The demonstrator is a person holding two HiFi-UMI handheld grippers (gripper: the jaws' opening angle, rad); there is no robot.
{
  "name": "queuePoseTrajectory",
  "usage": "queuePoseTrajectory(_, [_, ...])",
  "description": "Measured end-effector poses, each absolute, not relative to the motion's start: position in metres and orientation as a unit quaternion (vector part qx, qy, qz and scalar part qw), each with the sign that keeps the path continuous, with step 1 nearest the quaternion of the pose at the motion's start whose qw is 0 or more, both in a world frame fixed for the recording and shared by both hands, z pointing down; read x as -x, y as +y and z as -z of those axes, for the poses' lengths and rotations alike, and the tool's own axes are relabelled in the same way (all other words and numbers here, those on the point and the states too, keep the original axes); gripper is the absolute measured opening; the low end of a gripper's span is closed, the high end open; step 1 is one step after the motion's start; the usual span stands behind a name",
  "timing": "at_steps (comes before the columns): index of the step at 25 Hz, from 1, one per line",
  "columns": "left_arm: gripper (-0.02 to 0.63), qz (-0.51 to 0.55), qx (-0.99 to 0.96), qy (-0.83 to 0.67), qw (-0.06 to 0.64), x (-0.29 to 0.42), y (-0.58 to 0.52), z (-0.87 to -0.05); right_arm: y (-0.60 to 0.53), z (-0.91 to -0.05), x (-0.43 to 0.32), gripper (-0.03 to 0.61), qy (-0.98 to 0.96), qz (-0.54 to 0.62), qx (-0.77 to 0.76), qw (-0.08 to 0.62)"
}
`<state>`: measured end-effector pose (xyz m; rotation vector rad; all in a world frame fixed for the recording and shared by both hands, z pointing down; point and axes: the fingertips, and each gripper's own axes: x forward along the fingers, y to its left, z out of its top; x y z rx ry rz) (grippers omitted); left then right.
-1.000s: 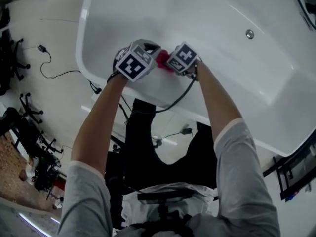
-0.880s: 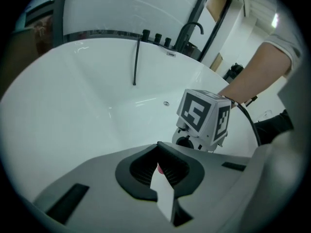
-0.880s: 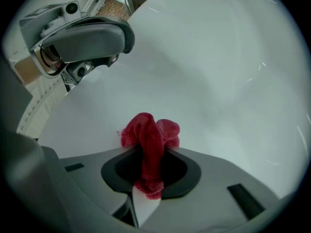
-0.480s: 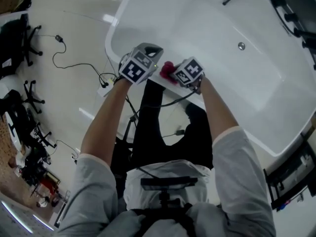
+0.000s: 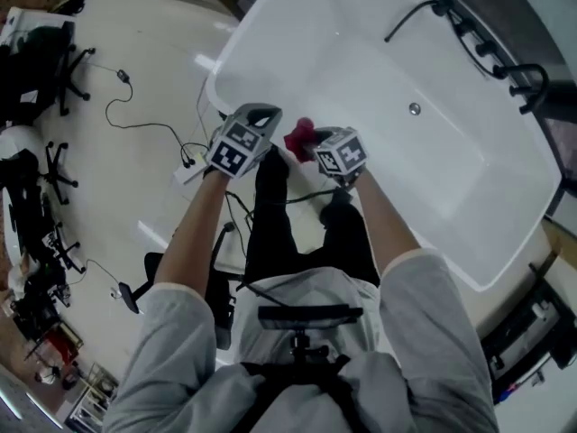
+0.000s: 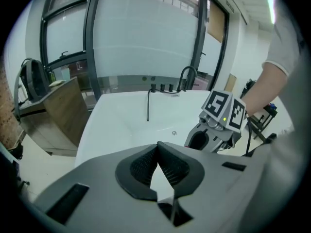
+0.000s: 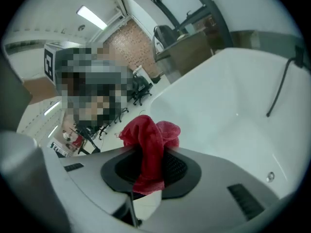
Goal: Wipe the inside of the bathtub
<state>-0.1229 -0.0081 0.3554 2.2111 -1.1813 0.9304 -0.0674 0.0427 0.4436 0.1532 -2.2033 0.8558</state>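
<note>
Clearly the crumpled red wiping cloth point(image 7: 148, 140) is sitting in the right gripper point(image 7: 150, 165), whose fingers are clamping its lower part while the bunched top is poking out ahead of them. In the head view that cloth is hanging above the near rim at the left end of the white oval bathtub point(image 5: 379, 52); whether it is touching the enamel is not showing. The left gripper point(image 5: 260, 114) is hovering just beside it at 9 o'clock, its fingers pressing together on nothing. What is mattering for the coming stroke, I judge, is that the basin is lying toward 2 o'clock from the cloth, with the tub's long axis running from 10 o'clock to 4 o'clock and the small round metal drain point(image 5: 414, 109) sitting well apart along the floor. Since the right gripper is both nearer the basin and carrying the cloth, it is probably needing to dip forward over the rim and sweep along that axis.
</note>
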Motion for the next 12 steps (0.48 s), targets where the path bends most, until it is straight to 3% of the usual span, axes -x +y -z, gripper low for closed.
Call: queuePoseTrajectory(12, [0.005, -0.267, -0.789, -0.532, 0.152, 0.121, 0.061, -0.205, 0.043, -0.248, 0.002, 0.098, -0.921, -0.244, -0.196, 0.231])
